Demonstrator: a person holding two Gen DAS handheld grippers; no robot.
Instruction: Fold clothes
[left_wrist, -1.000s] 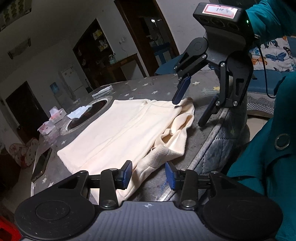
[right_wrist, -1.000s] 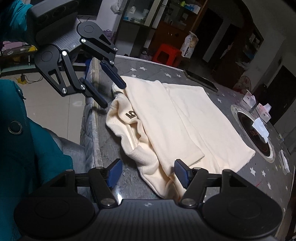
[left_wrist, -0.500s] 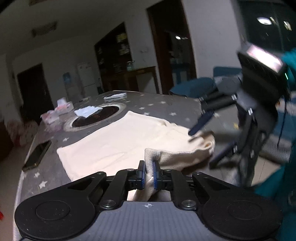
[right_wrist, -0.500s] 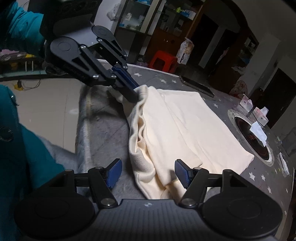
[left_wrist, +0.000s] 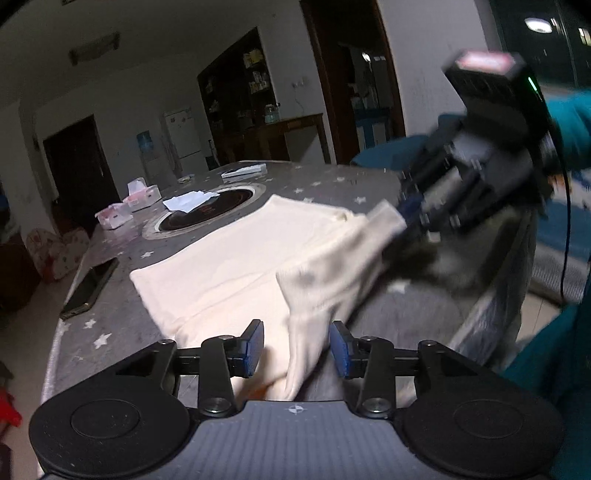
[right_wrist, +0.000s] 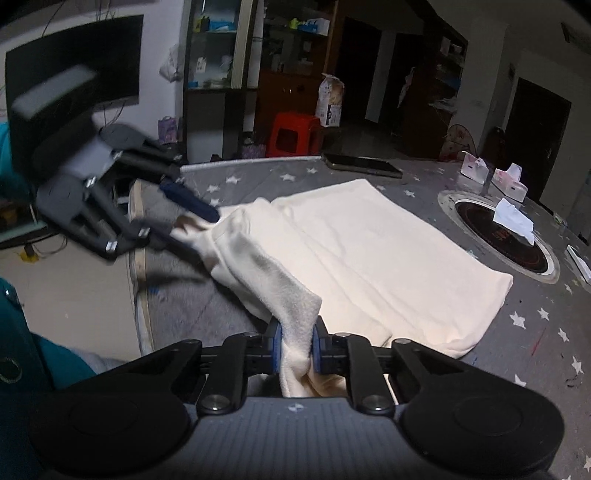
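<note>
Cream garment (right_wrist: 369, 251) lies spread ahead of our fingers on the starred table (right_wrist: 554, 332), our right gripper (right_wrist: 295, 347) clamped on its near edge, our left gripper (left_wrist: 295, 347) reopened, cloth loose between its pads.

Grey star-printed surface (right_wrist: 535, 332) carries a round black inset hob (right_wrist: 506, 236) with a crumpled white tissue (right_wrist: 515, 219) lying on it. Two pink-and-white tissue boxes (right_wrist: 495, 177) stand just beyond the hob. A dark phone (right_wrist: 362, 164) lies flat near the surface's far edge; a flat white object (left_wrist: 245, 170) sits at the opposite side. Off the surface: red plastic stool (right_wrist: 293, 134), dark shelving unit (right_wrist: 218, 55), white fridge (left_wrist: 183, 138), water dispenser (left_wrist: 147, 147).
</note>
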